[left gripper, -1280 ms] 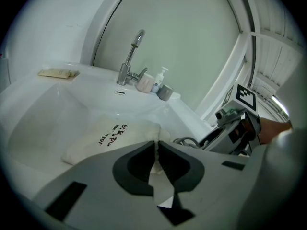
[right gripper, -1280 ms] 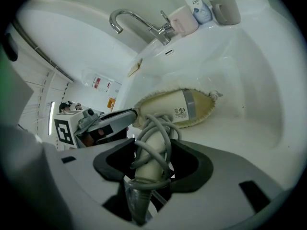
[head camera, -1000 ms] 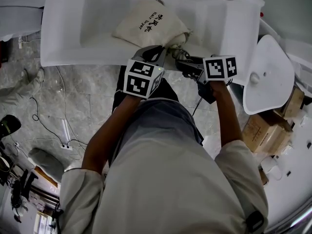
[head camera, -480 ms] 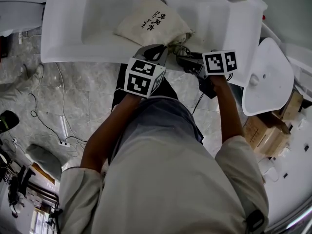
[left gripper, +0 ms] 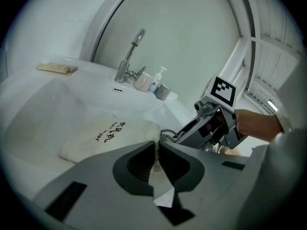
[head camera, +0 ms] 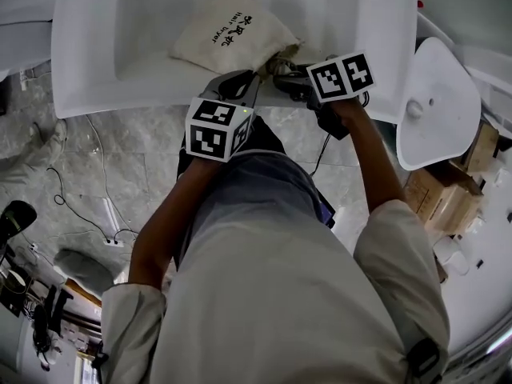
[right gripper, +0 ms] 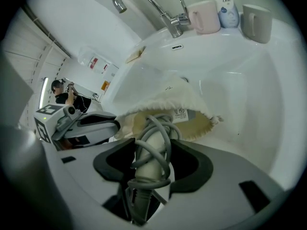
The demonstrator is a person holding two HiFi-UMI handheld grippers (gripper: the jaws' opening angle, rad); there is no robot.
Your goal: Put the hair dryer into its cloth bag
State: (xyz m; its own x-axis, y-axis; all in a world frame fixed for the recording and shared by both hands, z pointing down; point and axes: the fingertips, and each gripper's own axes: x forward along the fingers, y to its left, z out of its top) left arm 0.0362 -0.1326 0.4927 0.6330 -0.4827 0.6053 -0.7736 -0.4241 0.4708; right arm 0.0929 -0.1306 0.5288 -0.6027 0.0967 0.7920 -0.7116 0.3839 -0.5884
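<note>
**Hair dryer (right gripper: 149, 168) at mouth of cloth bag (head camera: 228, 37), both jaws clamped**

- Bag: cream cloth with dark print, lying flat in the white sink (head camera: 88, 54), at 12 o'clock in the head view. Its open mouth faces 5 o'clock, toward the person.
- Left hand-held gripper (left gripper: 156, 152): at the bag's 6 o'clock. Jaws nearly pressed together, pinching a thin fold of the bag's rim cloth. A strip of pale cloth hangs down between the pads.
- Right hand-held gripper (right gripper: 152, 158): just beside the left one, at its 3 o'clock in the head view. Jaws closed on the dryer's cream handle.
- Dryer: a grey cord (right gripper: 159, 126) is wound in loops round the handle. The handle runs from the jaws toward 12 o'clock, and its far end goes in at the bag's mouth. The part past the rim is hidden by cloth, so how deep it sits cannot be told.
- A sewn label shows on the inside of the rim, at 1 o'clock from the cord.
- Back of sink, right gripper view: tap (right gripper: 165, 17) at 12 o'clock, then a pink cup (right gripper: 204, 16), a white bottle (right gripper: 225, 8) and a grey cup (right gripper: 256, 16) in a row toward 2 o'clock.
</note>
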